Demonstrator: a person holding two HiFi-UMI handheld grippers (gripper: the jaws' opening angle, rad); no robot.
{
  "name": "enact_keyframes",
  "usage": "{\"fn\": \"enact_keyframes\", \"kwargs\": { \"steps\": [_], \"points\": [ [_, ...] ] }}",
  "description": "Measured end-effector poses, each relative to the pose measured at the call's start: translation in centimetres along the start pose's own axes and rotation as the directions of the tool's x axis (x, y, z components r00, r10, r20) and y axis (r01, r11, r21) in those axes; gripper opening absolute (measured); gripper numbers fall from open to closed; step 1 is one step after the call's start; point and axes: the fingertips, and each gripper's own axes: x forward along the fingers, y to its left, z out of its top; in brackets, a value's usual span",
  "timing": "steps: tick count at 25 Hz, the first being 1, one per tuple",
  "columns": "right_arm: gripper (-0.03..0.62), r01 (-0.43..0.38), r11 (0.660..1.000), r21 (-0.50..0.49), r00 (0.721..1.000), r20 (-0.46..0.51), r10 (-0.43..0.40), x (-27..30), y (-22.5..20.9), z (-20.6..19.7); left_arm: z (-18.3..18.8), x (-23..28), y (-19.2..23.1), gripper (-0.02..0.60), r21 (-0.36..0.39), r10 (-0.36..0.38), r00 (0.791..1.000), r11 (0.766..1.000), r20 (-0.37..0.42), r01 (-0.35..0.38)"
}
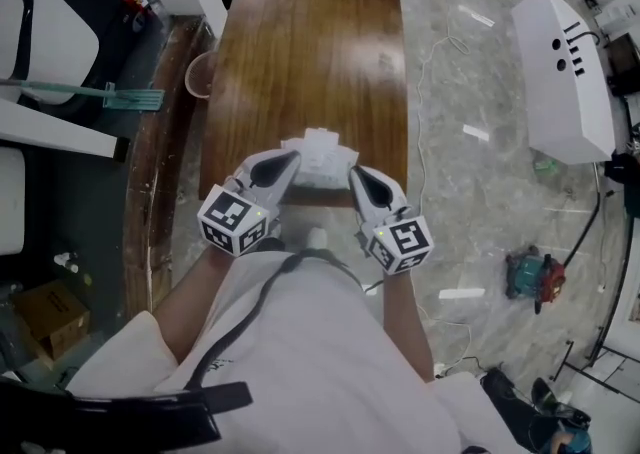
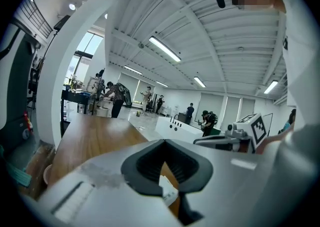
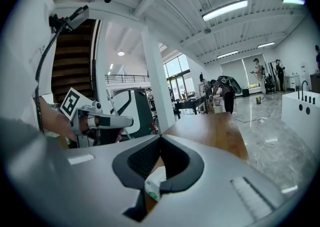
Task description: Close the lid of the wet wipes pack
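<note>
The white wet wipes pack (image 1: 322, 159) lies at the near edge of the wooden table (image 1: 310, 52); whether its lid stands up I cannot tell. My left gripper (image 1: 291, 157) is at the pack's left side, its jaws shut tip to tip with nothing between them. My right gripper (image 1: 354, 174) is at the pack's right side, also shut and empty. In the left gripper view the shut gripper (image 2: 163, 141) shows a corner of the pack (image 2: 168, 191) just below. The right gripper view has the gripper (image 3: 160, 136) over a pack corner with green print (image 3: 154, 185).
A long white cabinet (image 1: 562, 72) stands on the floor at the right, a teal and red tool (image 1: 530, 276) nearer. A teal broom (image 1: 110, 95) and a cardboard box (image 1: 45, 310) are on the left. Cables and paper scraps litter the floor.
</note>
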Motion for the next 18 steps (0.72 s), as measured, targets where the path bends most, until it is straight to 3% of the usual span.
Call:
{"fn": "enact_keyframes", "kwargs": {
  "steps": [12, 18],
  "points": [
    [0.012, -0.001, 1.0, 0.014, 0.996, -0.092, 0.002, 3.5, -2.2, -3.2, -5.5, 3.1, 2.9, 0.002, -0.012, -0.01, 0.991, 1.0, -0.134, 0.008],
    [0.048, -0.023, 0.999, 0.047, 0.989, -0.147, 0.03, 5.6, -3.8, -5.7, -8.0, 4.7, 4.0, 0.002, -0.025, -0.011, 0.984, 1.0, -0.18, 0.006]
  ]
}}
